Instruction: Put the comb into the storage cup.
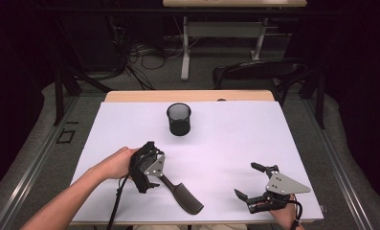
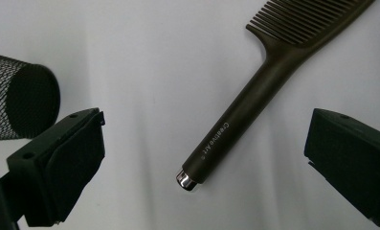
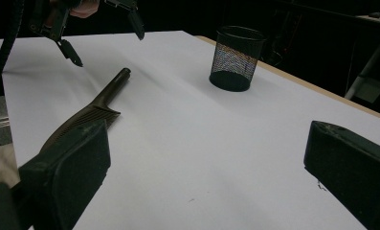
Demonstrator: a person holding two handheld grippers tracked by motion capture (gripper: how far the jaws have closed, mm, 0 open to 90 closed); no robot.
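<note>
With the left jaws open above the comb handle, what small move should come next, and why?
Probably lower the left gripper so its jaws straddle the comb handle, then close. The jaws stand wide open with the handle lying flat on the table between them, untouched. The mesh cup stands upright farther back, a likely place for the comb.

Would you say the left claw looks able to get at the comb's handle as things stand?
Probably yes. The left claw hangs open right over the handle end of the comb, whose handle lies flat on the white table between the spread jaws, with nothing between them. The mesh cup stands well off.
</note>
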